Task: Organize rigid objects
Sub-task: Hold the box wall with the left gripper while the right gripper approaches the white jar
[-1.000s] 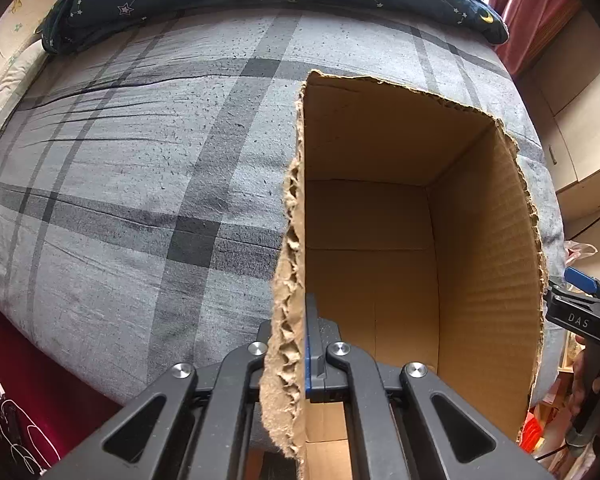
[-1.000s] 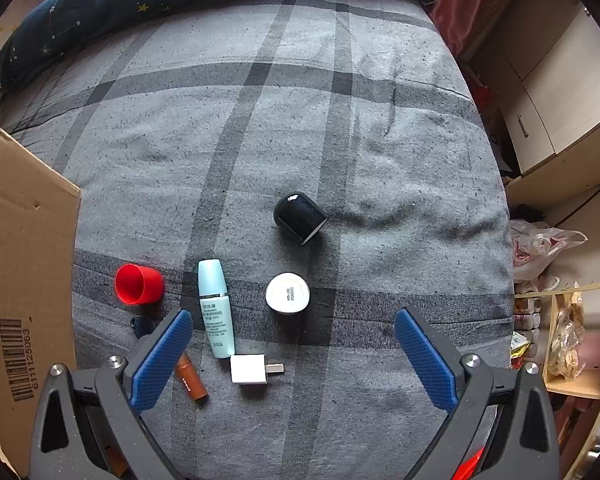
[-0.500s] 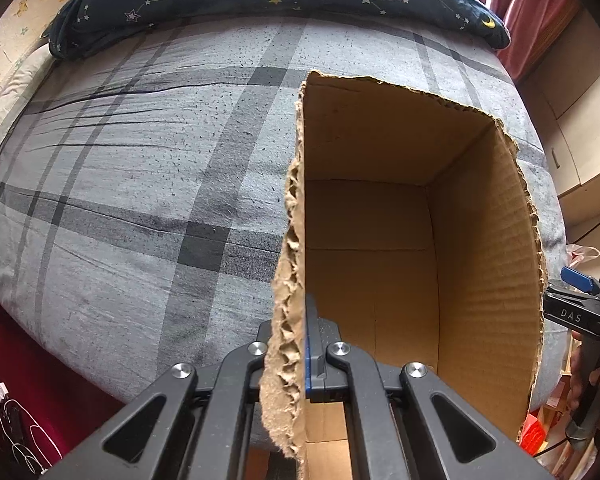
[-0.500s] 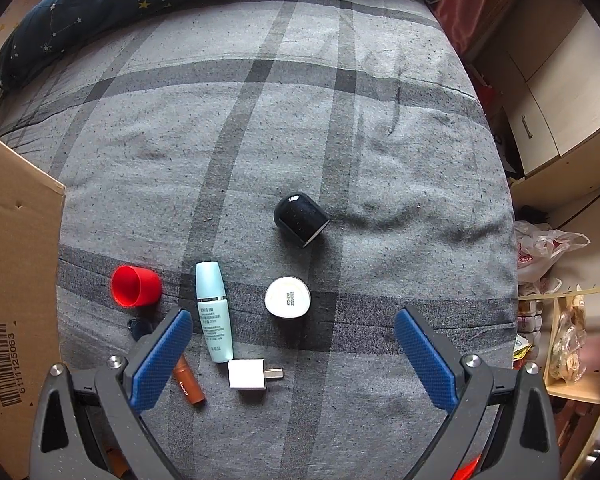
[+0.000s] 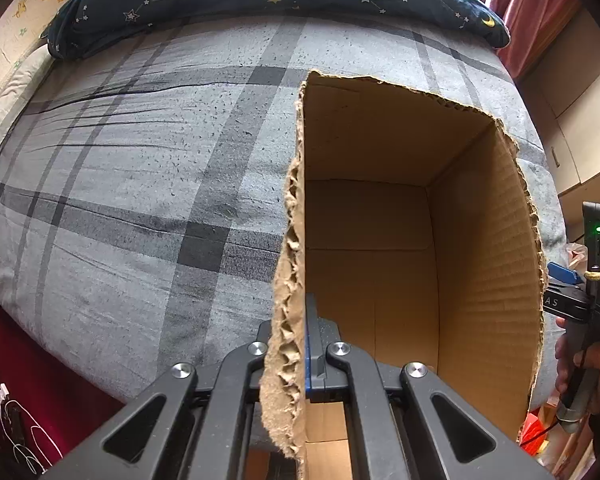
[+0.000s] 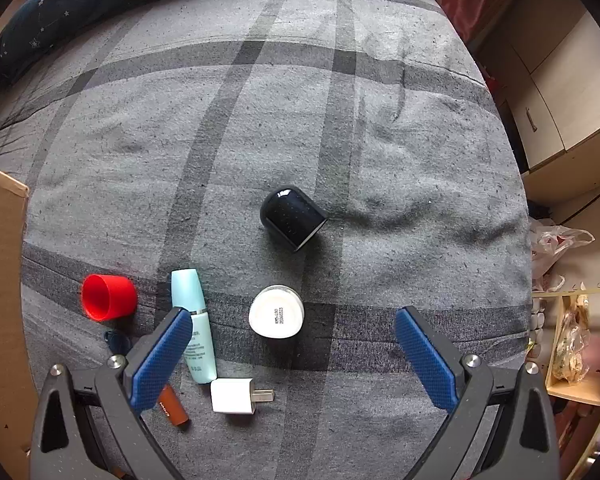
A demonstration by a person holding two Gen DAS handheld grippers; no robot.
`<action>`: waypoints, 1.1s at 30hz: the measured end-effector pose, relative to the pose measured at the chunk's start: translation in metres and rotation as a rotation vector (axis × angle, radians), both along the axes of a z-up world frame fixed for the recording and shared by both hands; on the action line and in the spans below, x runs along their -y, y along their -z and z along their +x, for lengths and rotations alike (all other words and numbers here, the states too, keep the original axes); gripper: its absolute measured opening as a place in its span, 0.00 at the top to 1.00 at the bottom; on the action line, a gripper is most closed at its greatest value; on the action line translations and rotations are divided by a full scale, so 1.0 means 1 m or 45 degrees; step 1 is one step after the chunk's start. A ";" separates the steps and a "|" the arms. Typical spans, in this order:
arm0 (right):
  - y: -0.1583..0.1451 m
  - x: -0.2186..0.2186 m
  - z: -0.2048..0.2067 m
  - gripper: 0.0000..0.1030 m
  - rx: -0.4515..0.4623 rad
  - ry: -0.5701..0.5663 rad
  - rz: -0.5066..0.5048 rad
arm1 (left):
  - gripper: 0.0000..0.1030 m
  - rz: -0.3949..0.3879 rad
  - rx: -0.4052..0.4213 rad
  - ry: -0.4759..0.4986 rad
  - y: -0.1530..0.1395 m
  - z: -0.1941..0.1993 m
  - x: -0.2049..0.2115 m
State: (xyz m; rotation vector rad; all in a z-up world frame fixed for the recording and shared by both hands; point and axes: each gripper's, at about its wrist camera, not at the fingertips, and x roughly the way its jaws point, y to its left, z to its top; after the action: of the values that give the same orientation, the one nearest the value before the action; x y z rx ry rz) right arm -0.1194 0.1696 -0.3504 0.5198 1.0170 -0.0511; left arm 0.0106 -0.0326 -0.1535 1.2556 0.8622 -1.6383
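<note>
One cardboard box (image 5: 480, 264), seven small items

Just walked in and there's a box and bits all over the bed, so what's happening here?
A person is tidying small items into a cardboard box. The left gripper is clamped on the box's torn wall, steadying it; the box looks empty. The right gripper hangs open above the items lying on the bedspread: white jar, black cap, red cup, teal bottle, charger plug. Nothing is picked up.

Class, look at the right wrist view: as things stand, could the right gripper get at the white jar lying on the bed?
Probably yes. The right gripper stands open above the white jar, which lies apart from the teal bottle and black cap; nothing covers it.
</note>
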 end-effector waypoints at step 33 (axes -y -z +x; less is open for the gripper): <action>0.026 0.002 0.009 0.63 -0.018 0.089 0.225 | 0.99 -0.005 0.046 -0.166 0.002 0.001 0.002</action>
State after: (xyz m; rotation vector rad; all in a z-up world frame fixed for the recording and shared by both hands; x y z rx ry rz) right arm -0.1101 0.1675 -0.3762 0.7170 1.0225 -0.0271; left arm 0.0115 -0.0343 -0.1560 1.1973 0.8992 -1.5090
